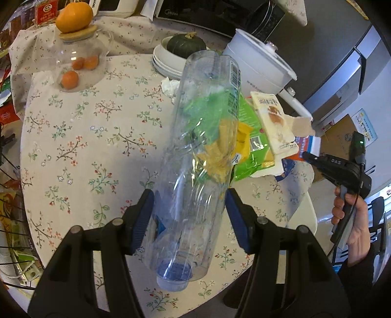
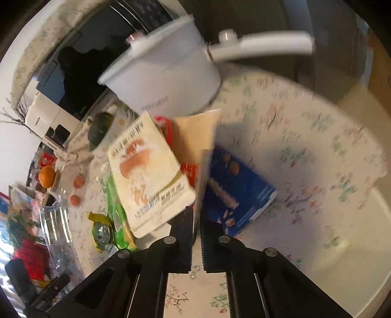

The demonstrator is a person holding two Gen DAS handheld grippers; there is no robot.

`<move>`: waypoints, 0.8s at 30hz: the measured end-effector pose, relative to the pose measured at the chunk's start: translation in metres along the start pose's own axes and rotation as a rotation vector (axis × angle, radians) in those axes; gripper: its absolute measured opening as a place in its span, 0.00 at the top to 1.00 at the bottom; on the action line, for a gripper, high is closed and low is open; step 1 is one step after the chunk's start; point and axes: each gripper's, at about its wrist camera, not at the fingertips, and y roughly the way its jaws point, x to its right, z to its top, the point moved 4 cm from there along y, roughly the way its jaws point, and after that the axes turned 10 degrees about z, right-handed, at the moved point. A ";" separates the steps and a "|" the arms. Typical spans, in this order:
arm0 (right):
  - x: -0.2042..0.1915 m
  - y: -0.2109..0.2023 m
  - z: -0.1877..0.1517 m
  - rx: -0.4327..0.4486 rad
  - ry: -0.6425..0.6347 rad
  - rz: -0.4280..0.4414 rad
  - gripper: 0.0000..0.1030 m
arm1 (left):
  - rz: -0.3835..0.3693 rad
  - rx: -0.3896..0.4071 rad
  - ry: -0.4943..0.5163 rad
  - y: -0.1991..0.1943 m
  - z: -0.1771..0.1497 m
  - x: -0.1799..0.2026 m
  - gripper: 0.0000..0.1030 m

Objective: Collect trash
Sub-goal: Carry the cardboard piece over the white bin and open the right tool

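Observation:
My left gripper (image 1: pixel 189 215) is shut on a clear empty plastic bottle (image 1: pixel 195 156), held above the table, cap end toward the camera. Behind it lie a green-yellow snack bag (image 1: pixel 249 137) and a cream carton (image 1: pixel 273 122). In the right wrist view my right gripper (image 2: pixel 196 220) is shut on the edge of a flattened cardboard piece (image 2: pixel 195 139) joined to the cream carton (image 2: pixel 149 176), next to a blue box (image 2: pixel 234 190). The bottle (image 2: pixel 56 232) and the snack bag (image 2: pixel 117 215) show at the left. The right gripper also shows in the left wrist view (image 1: pixel 308 155).
The round table has a floral cloth (image 1: pixel 85 146). A white pot with a handle (image 1: pixel 259 71), stacked bowls with a green squash (image 1: pixel 185 44), a glass jar with oranges (image 1: pixel 78 63), a crumpled tissue (image 1: pixel 171 86) and a microwave (image 1: pixel 207 12) stand at the back.

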 end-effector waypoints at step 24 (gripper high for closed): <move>0.058 -0.165 -0.017 0.232 -0.129 -0.216 0.97 | -0.073 0.082 0.047 -0.008 0.000 0.048 0.41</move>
